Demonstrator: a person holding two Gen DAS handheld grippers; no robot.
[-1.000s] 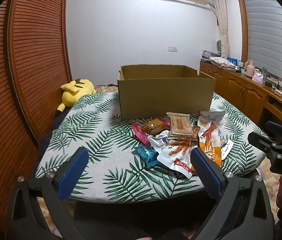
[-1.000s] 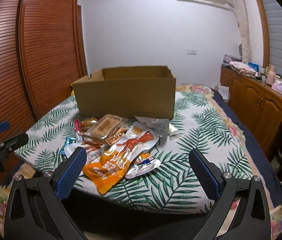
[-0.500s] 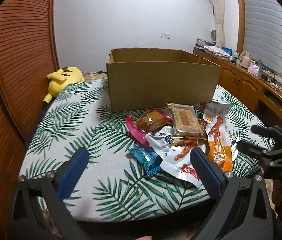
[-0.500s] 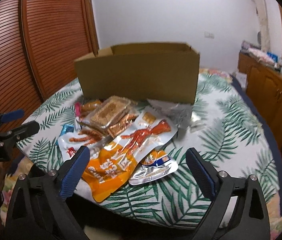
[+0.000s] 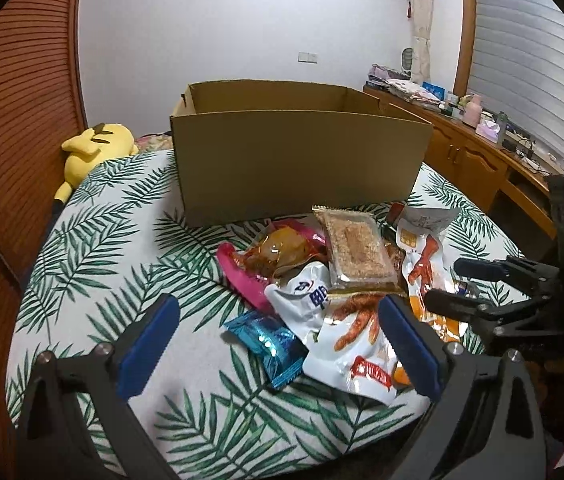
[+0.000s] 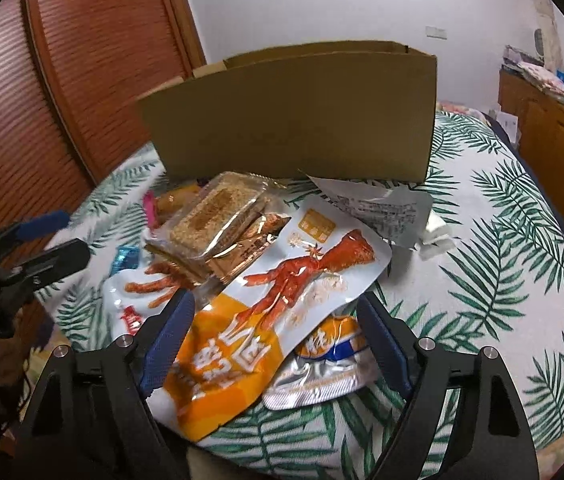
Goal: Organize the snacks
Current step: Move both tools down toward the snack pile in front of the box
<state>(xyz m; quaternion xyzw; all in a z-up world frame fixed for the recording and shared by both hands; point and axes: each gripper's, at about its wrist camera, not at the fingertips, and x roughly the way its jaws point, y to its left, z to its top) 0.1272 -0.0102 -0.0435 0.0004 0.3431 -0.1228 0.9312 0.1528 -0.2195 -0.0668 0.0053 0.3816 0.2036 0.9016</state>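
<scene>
A pile of snack packets lies on the leaf-print bed cover (image 5: pixel 114 240) in front of an open cardboard box (image 5: pixel 297 160). My left gripper (image 5: pixel 280 344) is open, low over a blue wrapped snack (image 5: pixel 270 340) and a white pouch of red sticks (image 5: pixel 353 344). My right gripper (image 6: pixel 276 340) has its jaws closing. An orange-and-blue chicken-feet pouch (image 6: pixel 266 320) lies between them, and the pads do not visibly press it. A silver-and-blue pouch (image 6: pixel 321 368) sits partly under it. A clear tray of crumb cakes (image 6: pixel 214 216) tops the pile.
A yellow plush toy (image 5: pixel 94 148) lies at the bed's far left beside slatted wooden doors (image 5: pixel 14 120). A wooden sideboard (image 5: pixel 473 152) with clutter runs along the right. A crumpled white packet (image 6: pixel 381 208) rests against the box (image 6: pixel 293 120). The bed's near edge is just below both grippers.
Both grippers have moved forward and down toward the snack pile, tilting more downward. The right jaws have narrowed around the orange-and-blue pouch. The left jaws keep the same width.
</scene>
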